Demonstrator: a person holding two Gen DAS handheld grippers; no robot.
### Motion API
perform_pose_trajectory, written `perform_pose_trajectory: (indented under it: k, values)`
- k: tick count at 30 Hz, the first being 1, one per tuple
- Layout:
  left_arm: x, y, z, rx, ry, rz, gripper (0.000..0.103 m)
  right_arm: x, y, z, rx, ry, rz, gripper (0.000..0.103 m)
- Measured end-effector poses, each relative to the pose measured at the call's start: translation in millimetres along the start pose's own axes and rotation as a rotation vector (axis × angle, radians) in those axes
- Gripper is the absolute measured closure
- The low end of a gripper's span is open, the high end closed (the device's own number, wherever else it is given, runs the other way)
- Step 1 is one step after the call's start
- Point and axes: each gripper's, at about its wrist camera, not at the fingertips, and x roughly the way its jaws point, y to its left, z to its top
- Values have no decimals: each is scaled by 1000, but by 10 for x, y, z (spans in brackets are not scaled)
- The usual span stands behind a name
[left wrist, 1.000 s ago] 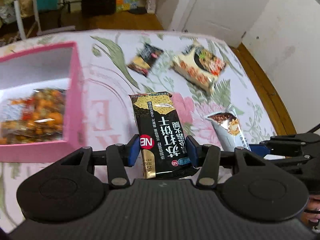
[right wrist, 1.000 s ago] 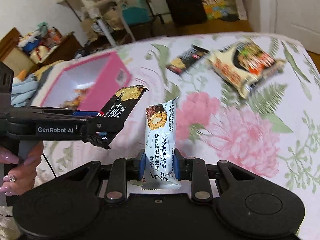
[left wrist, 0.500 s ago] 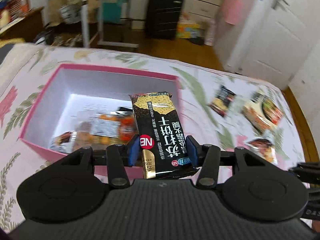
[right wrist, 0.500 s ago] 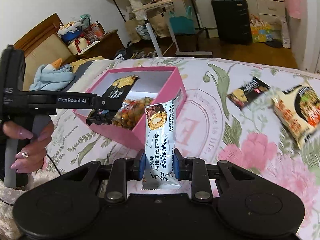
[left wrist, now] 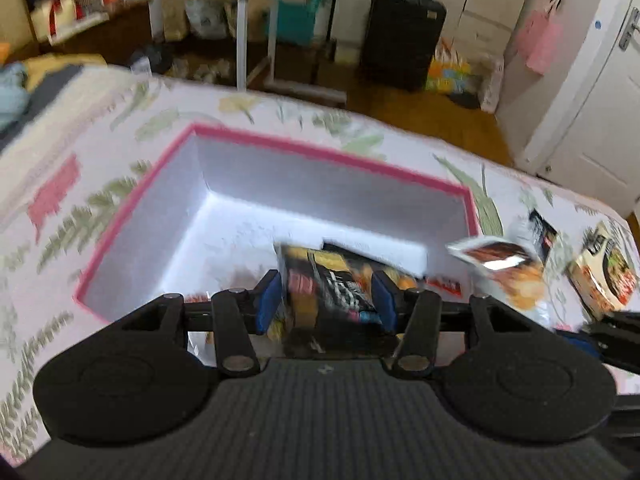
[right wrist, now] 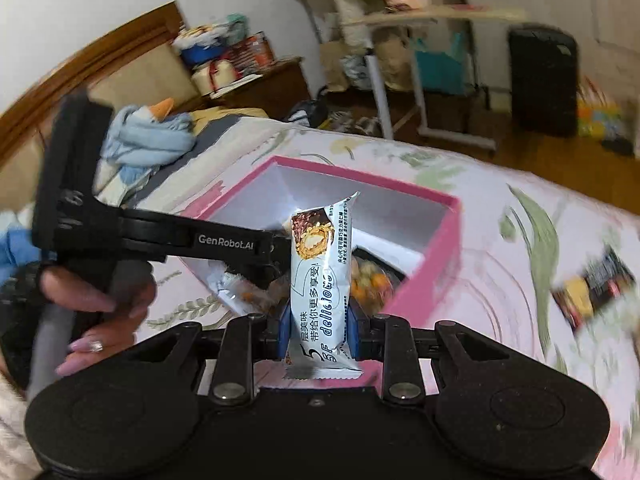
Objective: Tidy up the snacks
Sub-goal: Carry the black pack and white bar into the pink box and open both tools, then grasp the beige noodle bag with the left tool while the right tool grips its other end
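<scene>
In the left wrist view my left gripper (left wrist: pixel 326 300) is shut on a black cracker packet (left wrist: pixel 328 284), which hangs blurred over the inside of the pink box (left wrist: pixel 320 152). The right wrist view shows my right gripper (right wrist: pixel 319 328) shut on a white snack bar (right wrist: pixel 320 272) that stands upright just before the box's near corner (right wrist: pixel 424 280). The left gripper (right wrist: pixel 256 256) reaches into the box from the left, with a hand (right wrist: pixel 96 312) on its handle. A bag of orange snacks (right wrist: pixel 368 280) lies inside. The white bar (left wrist: pixel 500 268) also shows beside the box.
The box sits on a floral bedspread (left wrist: pixel 60 200). A small black packet (right wrist: pixel 592 288) and a noodle packet (left wrist: pixel 604 276) lie loose to the right of it. A blue bundle of cloth (right wrist: pixel 148 136) lies at the bed's head. Beyond the bed are a side table and a black suitcase (left wrist: pixel 400 36).
Both grippers have swung left with their packets, from above the loose snacks to the pink box. The left one now hangs over the box's inside; the right one has come up to its corner.
</scene>
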Motion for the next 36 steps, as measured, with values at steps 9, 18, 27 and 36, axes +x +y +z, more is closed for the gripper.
perform_pose_trajectory:
  k: [9, 18, 27, 36]
  values:
    - [-181, -8, -31, 22, -4, -14, 51, 342, 93, 19, -29, -50, -74, 39]
    - [-500, -285, -184, 129, -5, -89, 41, -566, -152, -314, 37, -147, -139, 30]
    - [-655, -897, -200, 195, 59, -221, 34, -1566, -731, -644, 114, -158, -295, 29]
    - [-514, -1786, -184, 258, 35, -341, 20, -2004, -1518, -496, 153, -167, -432, 17]
